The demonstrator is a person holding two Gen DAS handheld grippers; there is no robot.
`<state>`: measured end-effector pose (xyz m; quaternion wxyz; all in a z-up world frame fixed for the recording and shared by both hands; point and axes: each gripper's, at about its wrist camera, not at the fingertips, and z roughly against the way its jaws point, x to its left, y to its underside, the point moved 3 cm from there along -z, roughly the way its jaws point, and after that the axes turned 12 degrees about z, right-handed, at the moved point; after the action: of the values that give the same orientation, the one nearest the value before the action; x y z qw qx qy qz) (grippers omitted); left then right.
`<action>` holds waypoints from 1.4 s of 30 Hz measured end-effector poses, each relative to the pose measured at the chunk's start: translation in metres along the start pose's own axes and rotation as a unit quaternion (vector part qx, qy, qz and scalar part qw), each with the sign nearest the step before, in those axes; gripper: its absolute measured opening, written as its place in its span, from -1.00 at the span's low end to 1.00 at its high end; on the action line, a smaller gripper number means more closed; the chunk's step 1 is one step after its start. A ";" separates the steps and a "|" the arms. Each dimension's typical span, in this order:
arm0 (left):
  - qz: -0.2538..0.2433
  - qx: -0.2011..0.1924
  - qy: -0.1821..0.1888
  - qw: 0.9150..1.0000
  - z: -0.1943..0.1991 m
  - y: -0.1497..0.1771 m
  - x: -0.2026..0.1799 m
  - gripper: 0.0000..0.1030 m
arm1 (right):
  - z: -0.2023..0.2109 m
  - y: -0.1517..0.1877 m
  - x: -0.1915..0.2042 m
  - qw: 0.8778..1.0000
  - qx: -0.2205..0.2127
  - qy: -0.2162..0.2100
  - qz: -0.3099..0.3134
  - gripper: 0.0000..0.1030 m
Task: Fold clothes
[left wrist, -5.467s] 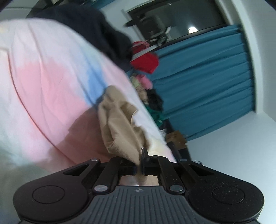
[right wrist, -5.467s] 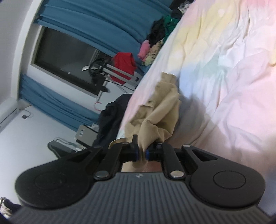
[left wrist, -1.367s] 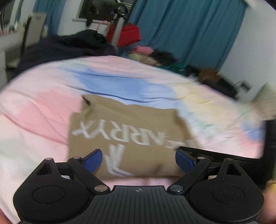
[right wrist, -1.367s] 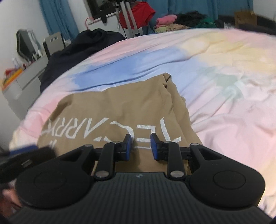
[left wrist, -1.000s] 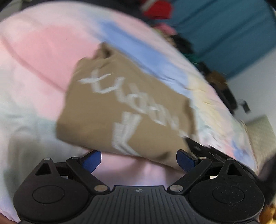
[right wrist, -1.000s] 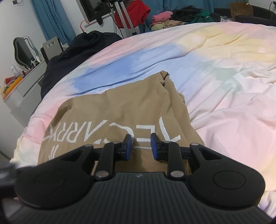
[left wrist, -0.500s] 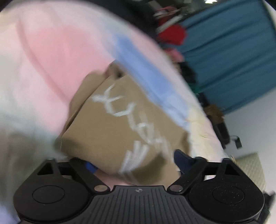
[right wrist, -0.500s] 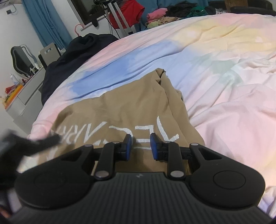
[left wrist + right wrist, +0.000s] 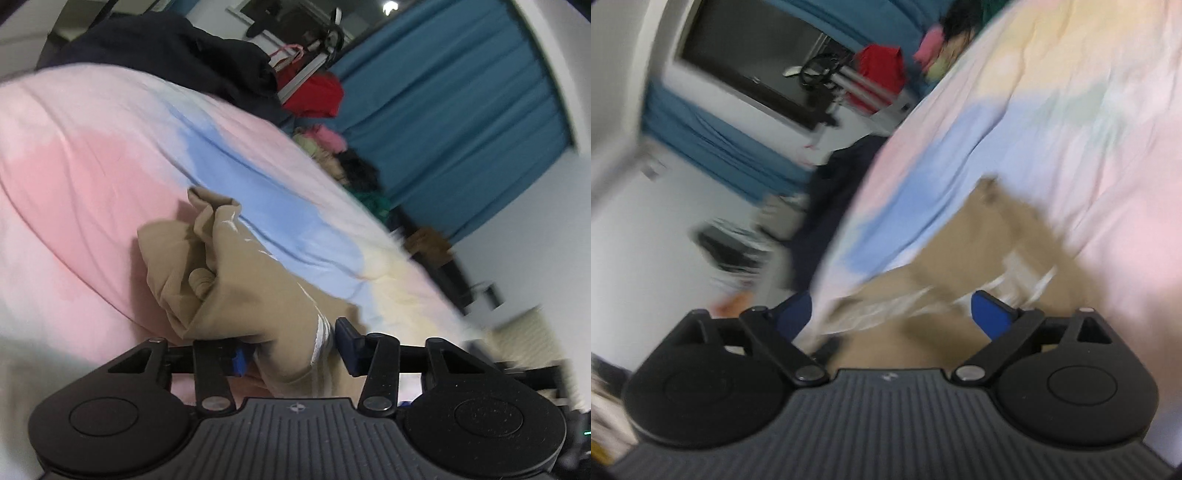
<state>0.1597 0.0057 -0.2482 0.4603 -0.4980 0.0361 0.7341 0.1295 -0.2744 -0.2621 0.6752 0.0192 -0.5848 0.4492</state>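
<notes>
One bunched tan cotton T-shirt (image 9: pixel 236 280) on the pastel pink-blue-yellow bedsheet (image 9: pixel 81 162), white lettering crumpled and unreadable. Left black two-finger gripper (image 9: pixel 291 350), just been closing, blue pads either side of a shirt fold, right pad apparently short of the cloth. Over to the right black two-finger gripper (image 9: pixel 894 314): just sprung wide, pads clear of the shirt (image 9: pixel 960 243) between them, print blurred, nothing legible.
</notes>
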 end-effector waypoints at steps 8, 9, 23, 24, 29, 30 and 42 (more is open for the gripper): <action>0.049 0.012 0.018 0.999 0.004 -0.010 0.015 -0.15 | -0.046 0.048 -0.042 0.977 0.074 -0.057 -0.193 0.86; 0.072 0.018 0.025 0.997 0.002 -0.013 0.020 -0.11 | -0.047 0.049 -0.048 0.976 0.061 -0.048 -0.205 0.85; 0.200 0.056 0.040 0.977 -0.020 -0.030 0.066 -0.44 | -0.043 0.055 -0.076 0.967 -0.019 0.016 -0.254 0.58; 0.195 0.054 0.045 0.978 -0.019 -0.030 0.064 -0.49 | -0.045 0.055 -0.075 0.968 -0.014 0.016 -0.249 0.57; 0.199 0.054 0.078 0.975 -0.013 -0.030 0.064 -0.58 | -0.066 0.059 -0.062 0.968 0.045 -0.045 -0.244 0.63; 0.198 0.053 0.081 0.975 -0.012 -0.030 0.064 -0.59 | -0.068 0.060 -0.060 0.968 0.049 -0.043 -0.244 0.62; 0.245 0.040 0.121 0.961 0.006 -0.033 0.073 -0.61 | -0.038 0.048 -0.071 0.972 -0.070 0.052 -0.216 -0.13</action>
<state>0.1736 0.0742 -0.2877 0.2781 -0.5402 0.2416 0.7566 0.1353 -0.2667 -0.3556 0.7857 0.0744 -0.5605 0.2511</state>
